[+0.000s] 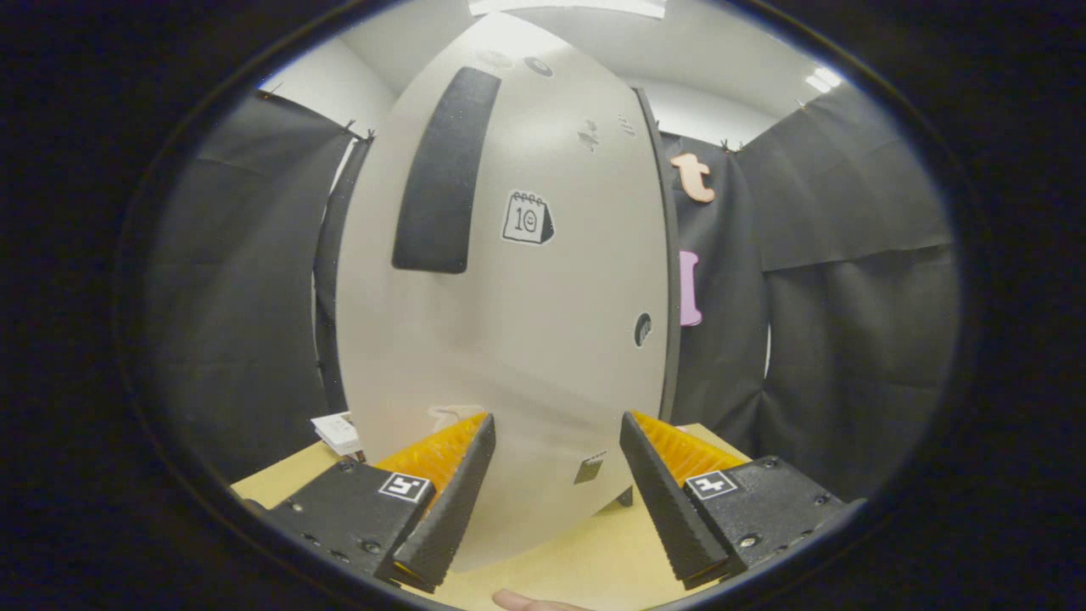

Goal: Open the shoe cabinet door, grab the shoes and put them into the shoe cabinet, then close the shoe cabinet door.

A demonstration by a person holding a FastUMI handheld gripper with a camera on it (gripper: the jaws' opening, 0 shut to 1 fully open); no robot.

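The shoe cabinet's pale grey door stands shut right in front of me, filling most of what lies ahead. On it are a long dark recessed handle at the upper left, a small calendar sticker and a small round hole near its right edge. My gripper is open, its two fingers spread wide just short of the door's lower part, with nothing between them. The fingertips sit very close to the door surface; I cannot tell whether they touch it.
The cabinet stands on a light wooden tabletop. A small white box lies on the table left of the cabinet. A fingertip of a person's hand shows at the table's near edge. Black cloth walls close in on both sides.
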